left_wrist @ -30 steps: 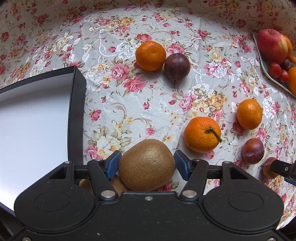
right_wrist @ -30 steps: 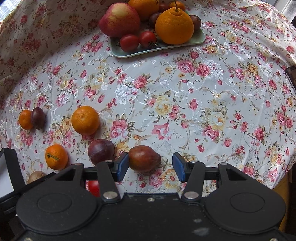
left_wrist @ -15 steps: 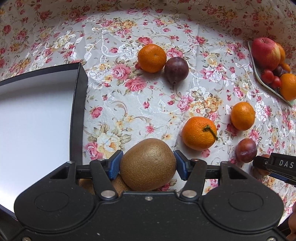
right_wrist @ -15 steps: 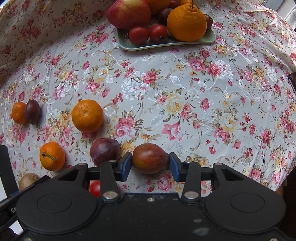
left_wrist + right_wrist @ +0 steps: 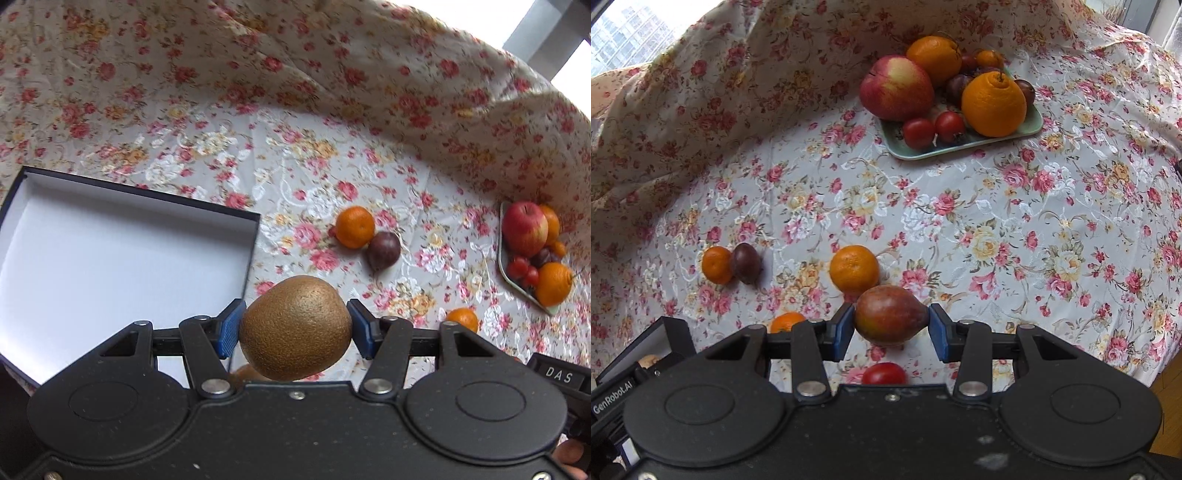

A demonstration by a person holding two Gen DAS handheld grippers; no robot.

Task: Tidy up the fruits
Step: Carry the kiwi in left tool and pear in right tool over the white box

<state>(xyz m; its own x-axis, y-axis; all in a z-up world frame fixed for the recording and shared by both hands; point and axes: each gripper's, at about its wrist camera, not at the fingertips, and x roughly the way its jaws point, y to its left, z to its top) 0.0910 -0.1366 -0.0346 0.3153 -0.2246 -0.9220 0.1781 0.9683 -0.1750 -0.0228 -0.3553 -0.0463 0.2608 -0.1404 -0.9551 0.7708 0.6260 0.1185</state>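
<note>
Left gripper (image 5: 294, 328) jaws clamp a kiwi (image 5: 295, 328), hiding fruit beneath; right gripper (image 5: 891, 328) jaws clamp a reddish fruit (image 5: 889, 315), kind unclear

Surface (image 5: 1052, 229): draped in a floral tablecloth (image 5: 295, 122), cream with pink roses, bunched up at the far side.
Directly on it, right wrist view:
- green tray (image 5: 1032, 130) of fruit, 12 o'clock.
- mandarin (image 5: 716, 264) touching a dark plum (image 5: 748, 263), 9 o'clock.
- larger mandarin (image 5: 854, 272), centre.
- another mandarin (image 5: 786, 322), partly hidden, 7 o'clock.
- cherry tomato (image 5: 883, 373), 6 o'clock.
- open dark box (image 5: 122, 254) with white lining, 9 o'clock in the left wrist view.
</note>
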